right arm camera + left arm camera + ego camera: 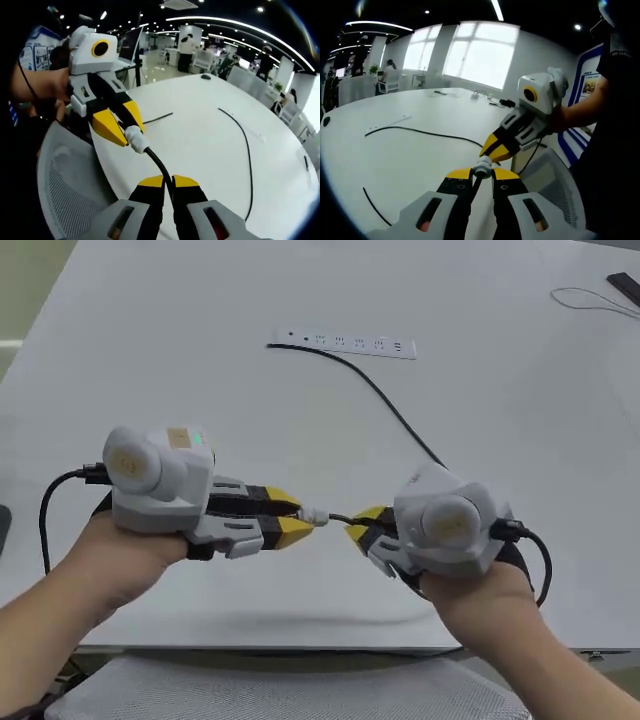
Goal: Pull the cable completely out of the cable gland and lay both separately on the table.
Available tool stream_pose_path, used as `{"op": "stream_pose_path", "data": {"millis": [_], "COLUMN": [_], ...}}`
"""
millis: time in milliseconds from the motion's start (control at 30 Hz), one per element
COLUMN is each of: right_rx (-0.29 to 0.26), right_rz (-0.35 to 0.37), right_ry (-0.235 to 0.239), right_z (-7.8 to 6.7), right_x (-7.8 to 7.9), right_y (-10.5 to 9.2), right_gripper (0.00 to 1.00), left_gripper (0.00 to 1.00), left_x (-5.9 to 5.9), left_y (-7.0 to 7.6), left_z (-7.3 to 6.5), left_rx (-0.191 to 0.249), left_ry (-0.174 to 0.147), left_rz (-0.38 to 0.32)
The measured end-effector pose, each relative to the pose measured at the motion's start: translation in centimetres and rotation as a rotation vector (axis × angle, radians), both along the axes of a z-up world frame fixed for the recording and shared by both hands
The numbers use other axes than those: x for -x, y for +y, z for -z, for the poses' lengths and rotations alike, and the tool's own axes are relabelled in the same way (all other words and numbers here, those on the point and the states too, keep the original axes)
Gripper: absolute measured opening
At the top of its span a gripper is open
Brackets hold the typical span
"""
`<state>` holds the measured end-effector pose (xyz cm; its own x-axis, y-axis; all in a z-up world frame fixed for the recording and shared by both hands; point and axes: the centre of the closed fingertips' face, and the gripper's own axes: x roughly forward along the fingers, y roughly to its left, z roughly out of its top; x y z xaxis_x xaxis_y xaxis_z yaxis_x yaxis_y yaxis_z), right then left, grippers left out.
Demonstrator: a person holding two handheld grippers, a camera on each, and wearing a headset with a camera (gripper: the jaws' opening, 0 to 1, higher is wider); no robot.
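White plastic, stubby and rounded, the cable gland sits pinched in the yellow tips of my left gripper, which reaches in from nine o'clock in the head view with its jaws closed tight on the fitting. From the gland's mouth runs the cable, thin, round and glossy black. My right gripper, coming from three o'clock, has its jaws clamped shut on that cord just beside the gland. I hold the two tools nose to nose, as I judge it, so that any pull runs straight along the cable's own line rather than bending it at the fitting. A short stretch of black shows between them, and the cable looks seated in the gland, not yet drawn out. Both parts hang in the air above the near edge of the table, a smooth matt white top on which neither has been laid. At twelve o'clock lies a long white power strip, its black lead curving down towards four o'clock. Grey woven mesh of a chair shows at six o'clock.
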<state>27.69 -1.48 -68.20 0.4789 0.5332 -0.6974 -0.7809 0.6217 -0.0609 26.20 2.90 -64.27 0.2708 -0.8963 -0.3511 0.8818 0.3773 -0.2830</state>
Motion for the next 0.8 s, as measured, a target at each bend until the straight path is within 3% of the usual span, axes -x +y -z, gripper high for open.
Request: {"op": "stream_pose_path", "data": {"millis": [233, 367, 800], "right_rx": [0.005, -0.042, -0.037], "right_rz": [0.069, 0.153, 0.293], "right_ry": [0.039, 0.097, 0.167], "right_z": [1.4, 2.2, 4.9], "right_x": [-0.3, -0.3, -0.8], "right_y": [-1.8, -2.8, -6.1], "right_gripper": [0.00, 0.00, 0.00], "left_gripper": [0.15, 0.15, 0.15], "left_x": [0.0, 0.0, -0.2], "left_y": [0.2, 0.2, 0.2], "left_z": [-0.1, -0.2, -0.6], "left_rx": [0.001, 0.007, 0.025], "left_ry": [0.004, 0.002, -0.004], "left_rz": [0.001, 0.000, -0.003]}}
